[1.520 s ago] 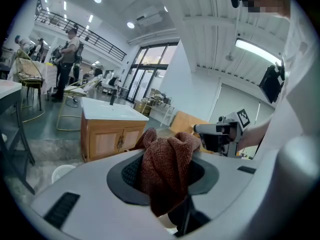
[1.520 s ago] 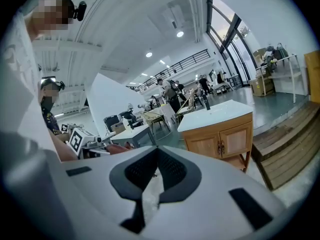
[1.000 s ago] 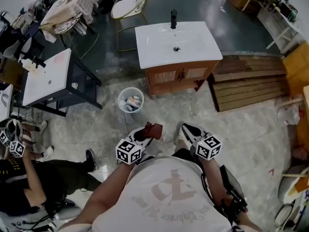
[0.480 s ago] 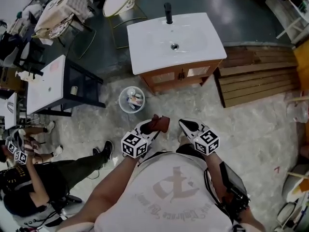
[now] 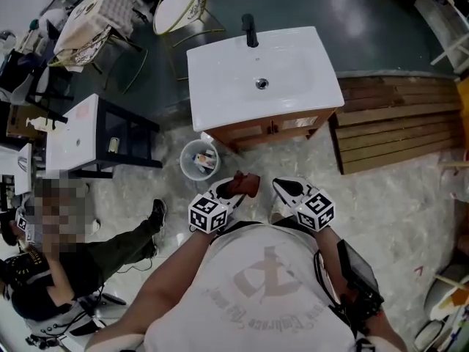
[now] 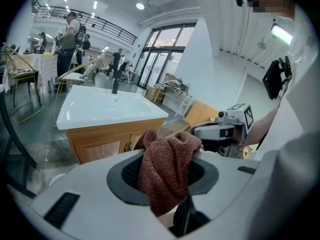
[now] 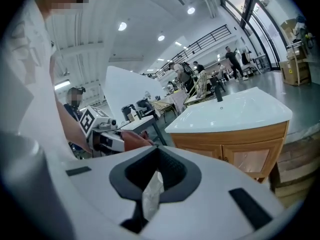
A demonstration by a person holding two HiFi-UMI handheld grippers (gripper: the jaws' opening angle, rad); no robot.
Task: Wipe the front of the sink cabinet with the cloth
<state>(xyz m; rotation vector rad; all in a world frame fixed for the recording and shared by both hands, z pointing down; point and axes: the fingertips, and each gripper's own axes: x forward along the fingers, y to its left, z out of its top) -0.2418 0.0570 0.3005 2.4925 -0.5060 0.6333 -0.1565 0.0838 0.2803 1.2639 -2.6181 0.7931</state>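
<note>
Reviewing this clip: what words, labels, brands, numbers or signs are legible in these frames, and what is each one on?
No text here can be read for certain.
White shirt: an arched line of letters under a logo, too faint and warped to read.
Marker cubes: black-and-white square patterns only, no letters or digits.
Waste bin: any packaging print inside is too small to read.

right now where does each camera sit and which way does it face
Head view: on the person's head, steeply down at the sink cabinet; torso, arms, left gripper, right gripper show.
Left gripper view: on that gripper, facing the cabinet past the held cloth; right gripper shows.
Right gripper view: on that gripper, facing the cabinet; left gripper shows.
All share the cabinet.
</note>
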